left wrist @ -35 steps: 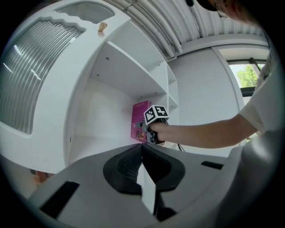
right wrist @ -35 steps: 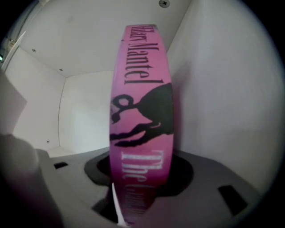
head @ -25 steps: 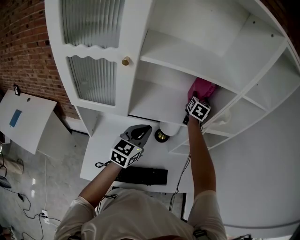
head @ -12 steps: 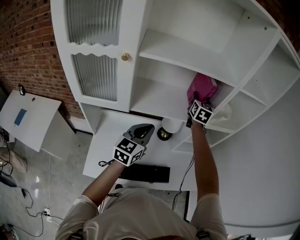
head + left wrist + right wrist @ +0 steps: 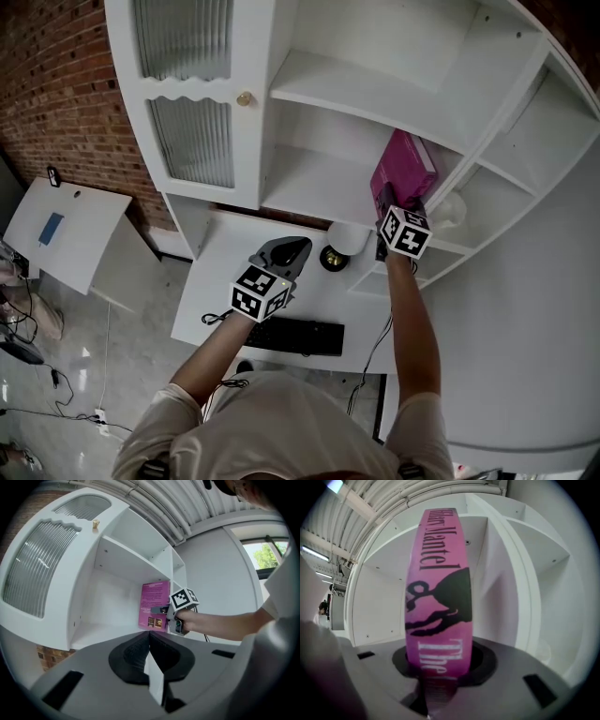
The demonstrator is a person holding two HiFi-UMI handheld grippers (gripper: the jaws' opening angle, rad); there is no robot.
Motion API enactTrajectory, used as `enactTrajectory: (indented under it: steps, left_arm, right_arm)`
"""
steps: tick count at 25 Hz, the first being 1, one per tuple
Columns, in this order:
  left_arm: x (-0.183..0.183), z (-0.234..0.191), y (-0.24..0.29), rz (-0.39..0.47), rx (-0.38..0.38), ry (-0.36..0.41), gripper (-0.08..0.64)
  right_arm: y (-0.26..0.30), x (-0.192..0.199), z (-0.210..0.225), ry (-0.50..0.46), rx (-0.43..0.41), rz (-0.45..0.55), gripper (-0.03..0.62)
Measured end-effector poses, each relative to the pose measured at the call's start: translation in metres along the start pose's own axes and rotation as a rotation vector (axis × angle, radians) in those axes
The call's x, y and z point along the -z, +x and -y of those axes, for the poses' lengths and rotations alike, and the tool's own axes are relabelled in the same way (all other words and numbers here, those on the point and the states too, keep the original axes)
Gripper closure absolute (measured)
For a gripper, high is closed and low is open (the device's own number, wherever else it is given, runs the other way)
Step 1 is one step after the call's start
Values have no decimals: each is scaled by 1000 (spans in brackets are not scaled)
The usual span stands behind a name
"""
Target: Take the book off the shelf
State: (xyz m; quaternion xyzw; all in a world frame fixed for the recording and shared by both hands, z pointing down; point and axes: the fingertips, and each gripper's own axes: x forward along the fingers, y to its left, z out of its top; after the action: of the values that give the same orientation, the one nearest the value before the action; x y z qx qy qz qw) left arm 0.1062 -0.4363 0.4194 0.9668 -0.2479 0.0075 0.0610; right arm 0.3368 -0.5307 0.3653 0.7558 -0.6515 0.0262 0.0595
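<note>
Clamping the book (image 5: 401,169) by its spine at the shelf's (image 5: 309,187) front edge, right gripper (image 5: 386,199) fingers hold it upright for withdrawal; left gripper (image 5: 286,251) fingers closed, empty.

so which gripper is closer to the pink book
Right. The right gripper is clamped on the pink book at the shelf; the left gripper hangs apart from it, shut, over the desk.
</note>
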Motion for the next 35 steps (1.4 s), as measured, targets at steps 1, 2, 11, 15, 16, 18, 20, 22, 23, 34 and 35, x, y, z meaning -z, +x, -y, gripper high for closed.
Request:
enactTrajectory:
  steps: [1,2,11,15,16,18,20,22,23,34,35]
  left_arm:
    - [1,1,0,-1,-2,0,566]
    - [1,4,0,-2,-4,1,566]
    - [8,25,-3,-9,-31,12,566]
    - [13,33,-7,-10,-57,7,566]
    - [14,35,-9,-10,-65,6,566]
    - [16,37,-11,-8,-82,2,566]
    - [19,41,-14,-8,-99,1,566]
    - [22,45,-16,-10,-116,1,566]
    - [24,47,-18,-10,-125,-1,566]
    - [42,66,-40,0,-232,-11,566]
    - [43,67,-43,1,-242,-11,566]
  right_arm:
    - [-5,1,-1,5,-10,1,449]
    - [-11,3,-2,10,-19,2,449]
    - [-63,14,1,34,-96,5,449]
    - [-88,18,6,49,-121,22,449]
    - [-94,20,6,51,-130,25,449]
    - [-104,23,6,52,-152,30,449]
    - [-115,28,4,48,-174,35,449]
    - [-124,33,3,37,-192,39,449]
    - [-128,35,3,33,-201,39,449]
    - [-162,71,-7,7,-308,37,449]
    - [-163,75,-9,8,-316,33,449]
